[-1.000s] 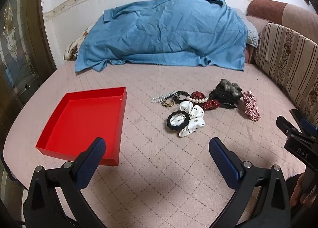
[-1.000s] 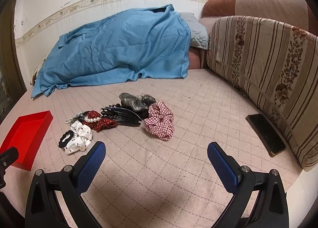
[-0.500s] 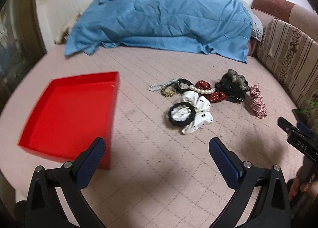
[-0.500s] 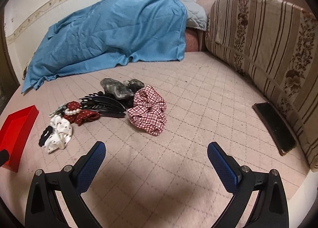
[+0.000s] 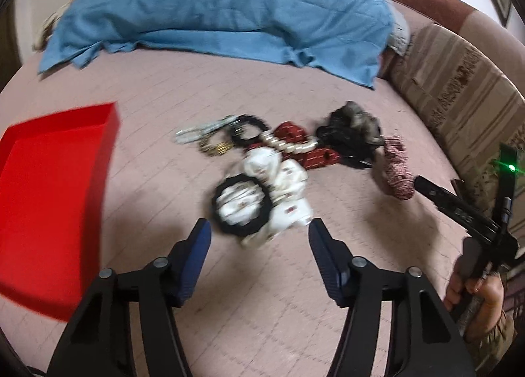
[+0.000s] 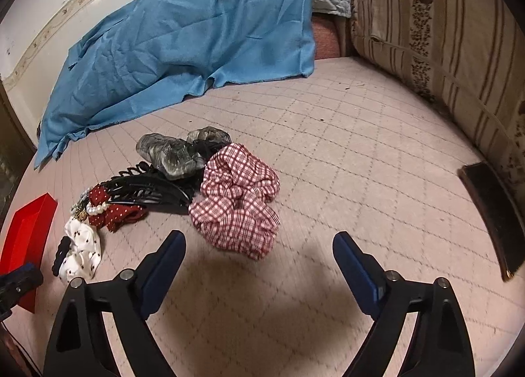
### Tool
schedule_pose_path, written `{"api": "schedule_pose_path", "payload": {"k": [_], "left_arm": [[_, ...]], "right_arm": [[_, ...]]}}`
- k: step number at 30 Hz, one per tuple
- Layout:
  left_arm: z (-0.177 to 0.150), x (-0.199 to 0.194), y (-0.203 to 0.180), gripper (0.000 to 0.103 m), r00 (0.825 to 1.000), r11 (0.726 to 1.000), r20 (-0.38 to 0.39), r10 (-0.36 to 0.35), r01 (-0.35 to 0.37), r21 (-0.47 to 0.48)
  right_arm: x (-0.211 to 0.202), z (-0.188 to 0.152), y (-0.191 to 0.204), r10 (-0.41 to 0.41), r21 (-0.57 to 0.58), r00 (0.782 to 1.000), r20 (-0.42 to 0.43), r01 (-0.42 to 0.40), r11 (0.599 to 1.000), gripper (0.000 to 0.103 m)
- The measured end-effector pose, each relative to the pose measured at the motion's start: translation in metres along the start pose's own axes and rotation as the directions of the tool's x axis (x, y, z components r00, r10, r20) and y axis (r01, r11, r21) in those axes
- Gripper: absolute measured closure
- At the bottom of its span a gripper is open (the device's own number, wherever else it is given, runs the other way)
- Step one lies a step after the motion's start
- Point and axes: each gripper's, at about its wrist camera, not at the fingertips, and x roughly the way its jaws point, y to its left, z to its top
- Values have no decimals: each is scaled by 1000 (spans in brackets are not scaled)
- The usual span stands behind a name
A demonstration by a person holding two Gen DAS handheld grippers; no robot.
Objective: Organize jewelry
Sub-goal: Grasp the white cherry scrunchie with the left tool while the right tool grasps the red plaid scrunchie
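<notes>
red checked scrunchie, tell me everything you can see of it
The red checked scrunchie is a gathered ring of soft cloth in a red and white check, crumpled and lying flat on the pink quilted bed cover. It sits at the right end of the pile, against the grey hair claw and black hair clip. Nothing grips it; it lies just ahead of the right gripper, whose jaws are closing.

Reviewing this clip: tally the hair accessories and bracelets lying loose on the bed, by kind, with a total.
Scrunchies: 3: white dotted, red dotted, red checked
Hair claws: 2: black, grey marbled
Black ring hair tie: 1
Bead bracelets: about 4, blurred
Total: about 10
</notes>
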Motion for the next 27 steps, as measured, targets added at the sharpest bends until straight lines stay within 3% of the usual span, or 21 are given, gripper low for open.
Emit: {"api": "schedule_pose_path", "payload": {"k": [6, 14, 15, 17, 19, 22, 24, 27], "left_arm": [[32, 21, -12, 43, 1000, 998, 17, 4, -4, 55], [62, 71, 5, 43, 992, 998, -102, -69, 68, -5], [62, 73, 7, 46, 991, 997, -108, -75, 75, -9], [63, 79, 9, 62, 987, 996, -128, -94, 92, -20], [62, 85, 12, 87, 982, 994, -155, -109, 105, -35], [61, 83, 12, 92, 983, 994, -149, -105, 101, -34], [62, 80, 14, 94, 984, 993, -138, -114, 108, -48], [64, 65, 17, 94, 984, 987, -105, -144, 136, -84]], "right_arm": [[21, 7, -1, 31, 10, 999, -23, -31, 999, 13], [39, 16, -7, 47, 43, 998, -34, -45, 998, 16], [41, 16, -8, 46, 47, 998, -35, -44, 998, 17], [46, 18, -9, 46, 52, 998, -39, -44, 998, 19], [52, 18, -9, 53, 53, 997, -51, -50, 997, 27], [55, 16, -7, 62, 45, 996, -62, -60, 997, 48], [53, 16, -7, 83, 48, 995, -62, -81, 996, 75], [47, 14, -8, 88, 60, 995, -47, -85, 995, 90]]}}
